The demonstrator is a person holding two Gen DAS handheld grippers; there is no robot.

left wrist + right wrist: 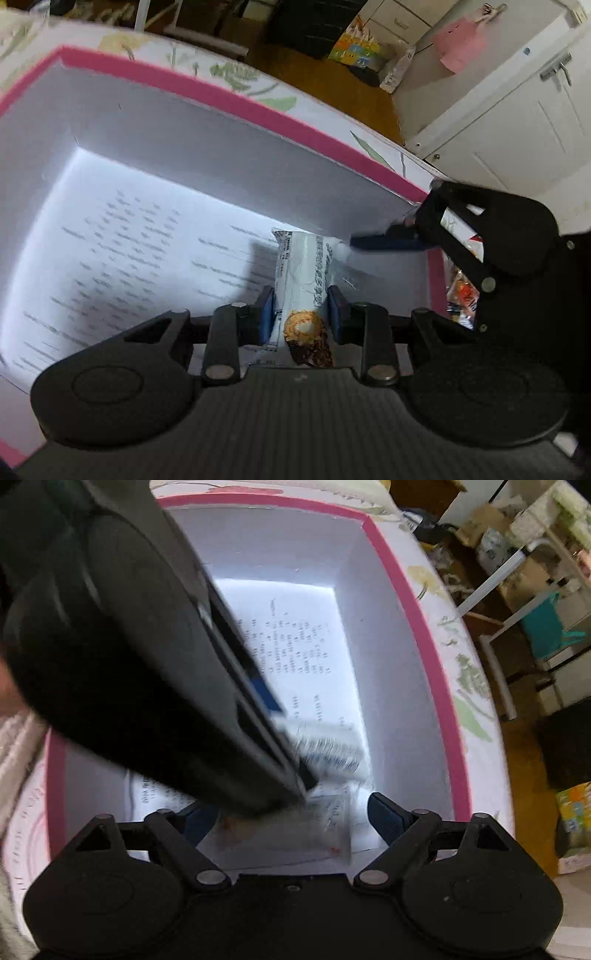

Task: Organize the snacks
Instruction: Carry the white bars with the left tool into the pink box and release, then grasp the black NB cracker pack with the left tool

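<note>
Print on wrapper (303,280) and box (236,96) floor unreadable.

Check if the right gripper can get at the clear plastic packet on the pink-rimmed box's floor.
Probably yes: the right gripper is open astride the clear plastic packet; the left gripper crossing nearby may crowd it.

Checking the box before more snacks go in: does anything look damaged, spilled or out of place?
Nothing stands out. The pink-rimmed box looks intact, a printed sheet lies flat on its floor, and the snack bar between the left hand-held gripper pads looks unopened.
</note>
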